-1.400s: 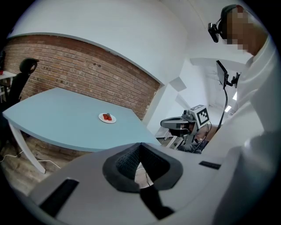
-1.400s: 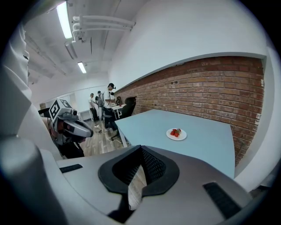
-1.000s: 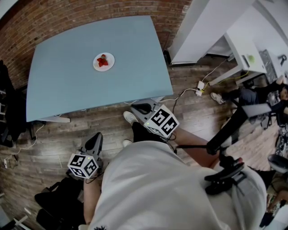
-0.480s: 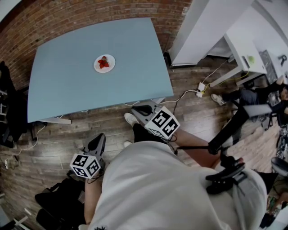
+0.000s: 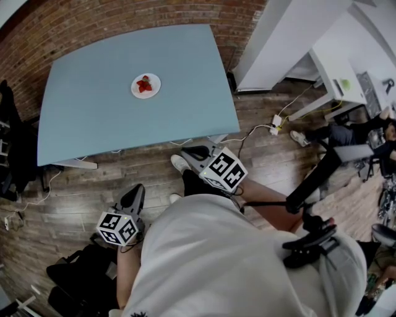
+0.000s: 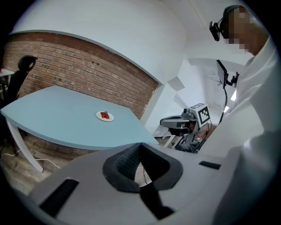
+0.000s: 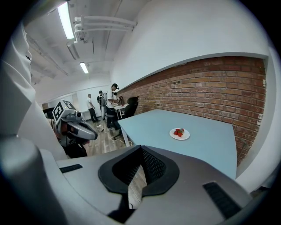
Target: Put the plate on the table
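A small white plate with red strawberries on it sits on the light blue table, toward its far middle. It also shows in the left gripper view as the plate and in the right gripper view as the plate. My left gripper hangs low over the wood floor by my legs, well short of the table, jaws shut and empty. My right gripper is just off the table's near edge, also shut on nothing. Both point toward the table.
A brick wall runs behind the table. A white desk stands at the right, with a power strip and cables on the floor. A black stand is at my right, a black bag at lower left. People stand far off.
The head view has drifted slightly, so the table and plate sit a little lower and to the right. Both grippers stay about where they were, still shut.
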### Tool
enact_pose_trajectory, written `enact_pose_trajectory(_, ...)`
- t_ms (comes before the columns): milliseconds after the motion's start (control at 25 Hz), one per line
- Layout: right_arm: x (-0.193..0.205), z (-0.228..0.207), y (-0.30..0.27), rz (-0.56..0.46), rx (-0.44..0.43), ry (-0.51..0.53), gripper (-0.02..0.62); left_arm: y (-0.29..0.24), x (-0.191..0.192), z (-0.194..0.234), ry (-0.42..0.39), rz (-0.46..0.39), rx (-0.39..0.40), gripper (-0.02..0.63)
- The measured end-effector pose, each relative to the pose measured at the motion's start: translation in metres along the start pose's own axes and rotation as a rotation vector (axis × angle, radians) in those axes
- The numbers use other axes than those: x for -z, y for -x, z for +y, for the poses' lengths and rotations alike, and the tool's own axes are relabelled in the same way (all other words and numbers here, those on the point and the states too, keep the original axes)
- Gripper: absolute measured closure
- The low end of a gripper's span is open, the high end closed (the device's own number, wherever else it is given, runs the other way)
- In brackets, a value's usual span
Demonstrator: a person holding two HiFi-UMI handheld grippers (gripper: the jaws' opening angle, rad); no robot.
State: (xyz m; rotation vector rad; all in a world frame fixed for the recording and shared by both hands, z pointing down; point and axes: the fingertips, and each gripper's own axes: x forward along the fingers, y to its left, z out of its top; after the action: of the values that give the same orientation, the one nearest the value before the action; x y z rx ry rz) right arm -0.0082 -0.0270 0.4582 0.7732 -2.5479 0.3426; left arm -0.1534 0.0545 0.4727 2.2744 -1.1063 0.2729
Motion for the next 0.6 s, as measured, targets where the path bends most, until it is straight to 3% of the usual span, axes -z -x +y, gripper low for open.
enact_pose_trajectory(600,0.000,0.015,-0.023,0.042,-0.037,0.025,0.589,0.011,0.008,0.019,0.038,-0.004,-0.015,0.606)
